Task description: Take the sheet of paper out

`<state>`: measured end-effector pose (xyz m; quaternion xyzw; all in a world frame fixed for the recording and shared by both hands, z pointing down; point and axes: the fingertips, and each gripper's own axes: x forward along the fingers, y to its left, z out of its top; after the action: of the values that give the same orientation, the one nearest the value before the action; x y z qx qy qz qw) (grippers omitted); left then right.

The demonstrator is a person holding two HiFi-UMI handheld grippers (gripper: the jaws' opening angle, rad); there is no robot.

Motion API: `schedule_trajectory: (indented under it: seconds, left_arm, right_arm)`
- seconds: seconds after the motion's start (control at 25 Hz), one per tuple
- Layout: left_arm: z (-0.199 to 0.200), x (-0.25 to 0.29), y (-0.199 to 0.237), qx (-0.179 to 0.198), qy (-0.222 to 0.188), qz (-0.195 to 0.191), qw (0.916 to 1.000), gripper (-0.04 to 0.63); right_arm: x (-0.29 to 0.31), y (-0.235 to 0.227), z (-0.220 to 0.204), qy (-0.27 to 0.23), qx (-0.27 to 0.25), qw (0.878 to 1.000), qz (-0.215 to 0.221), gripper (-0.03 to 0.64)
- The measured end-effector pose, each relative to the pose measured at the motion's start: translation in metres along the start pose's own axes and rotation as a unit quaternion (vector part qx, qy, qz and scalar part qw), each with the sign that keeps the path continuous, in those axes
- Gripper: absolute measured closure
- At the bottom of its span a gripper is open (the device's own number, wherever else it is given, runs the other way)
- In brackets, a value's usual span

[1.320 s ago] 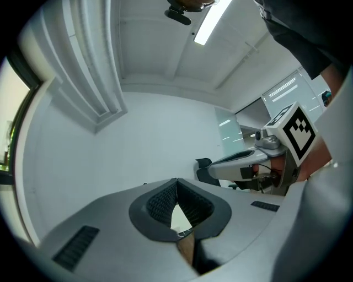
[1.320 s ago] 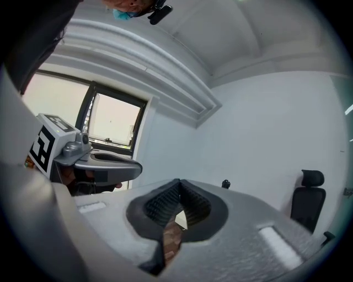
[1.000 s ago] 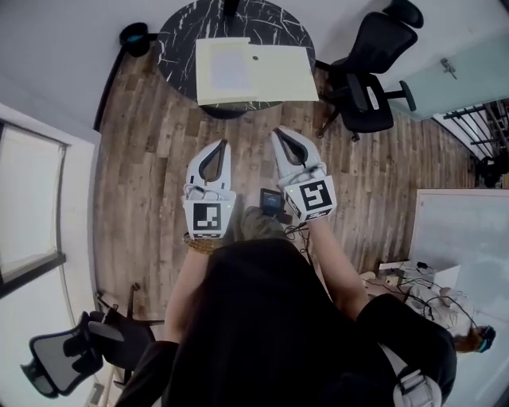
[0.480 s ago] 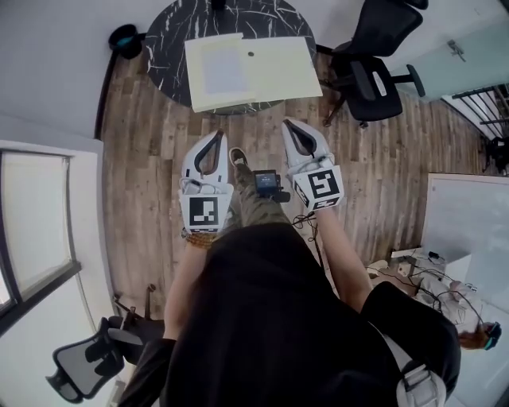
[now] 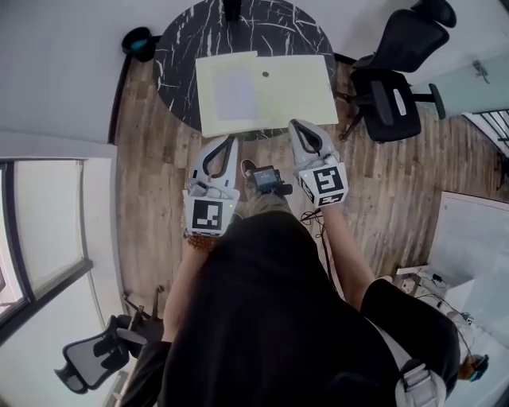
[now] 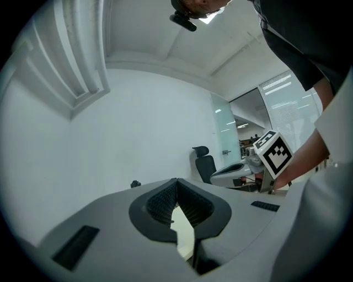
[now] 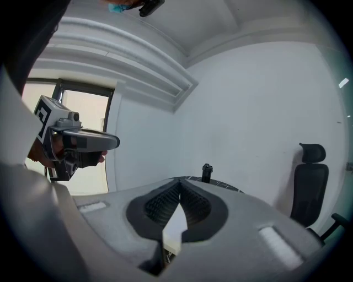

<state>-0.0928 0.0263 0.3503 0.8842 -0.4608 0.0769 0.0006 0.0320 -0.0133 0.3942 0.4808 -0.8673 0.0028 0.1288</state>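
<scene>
A pale yellow folder [image 5: 298,91] lies open on the round black marble table [image 5: 179,48]. A whiter sheet of paper [image 5: 236,91] shows on its left half. My left gripper [image 5: 231,141] hangs at the table's near edge, just short of the folder, jaws shut and empty. My right gripper [image 5: 296,124] is level with the folder's near edge, also shut with nothing held. In the left gripper view the jaws [image 6: 176,182] meet at the tips, and pale yellow shows through the gap below them. In the right gripper view the jaws [image 7: 180,183] meet the same way.
A black office chair [image 5: 398,87] stands right of the table, another chair [image 5: 91,362] behind me at lower left. A dark upright object [image 5: 231,9] sits at the table's far edge. A black item [image 5: 139,41] lies on the wood floor by the wall. A window is at the left.
I have stepped toward the table. Both grippers, still shut, have moved forward from over the floor to the table's near edge by the folder.
</scene>
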Motion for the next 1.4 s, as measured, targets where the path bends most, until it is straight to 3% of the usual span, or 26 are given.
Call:
schedule_trajectory:
  seconds: [0.44,0.72,0.96,1.16,1.4]
  left_arm:
    - [-0.002,0.097,0.042,-0.011,0.03,0.025,0.9992,0.595]
    - [-0.012,0.13,0.055,-0.018,0.045,0.047,0.9977,0.595]
    - [-0.048,0.148,0.057,-0.046,0.084,0.023,0.9952,0.595]
    - [-0.061,0.155,0.054,-0.047,0.09,-0.004,0.9948,0.595]
    - [-0.068,0.152,0.061,-0.06,0.092,0.012,0.9939,0.595]
  right_arm:
    - [0.104,-0.079,-0.013,0.014,0.005,0.998,0.055,0.618]
    - [0.158,-0.085,-0.043,0.036,0.015,0.994,0.102,0.618]
    - [0.198,-0.073,-0.081,0.063,0.031,0.988,0.134,0.618]
    - [0.222,-0.062,-0.137,0.11,0.013,0.985,0.135,0.618]
    - [0.241,-0.059,-0.211,0.19,0.008,0.97,0.153,0.617]
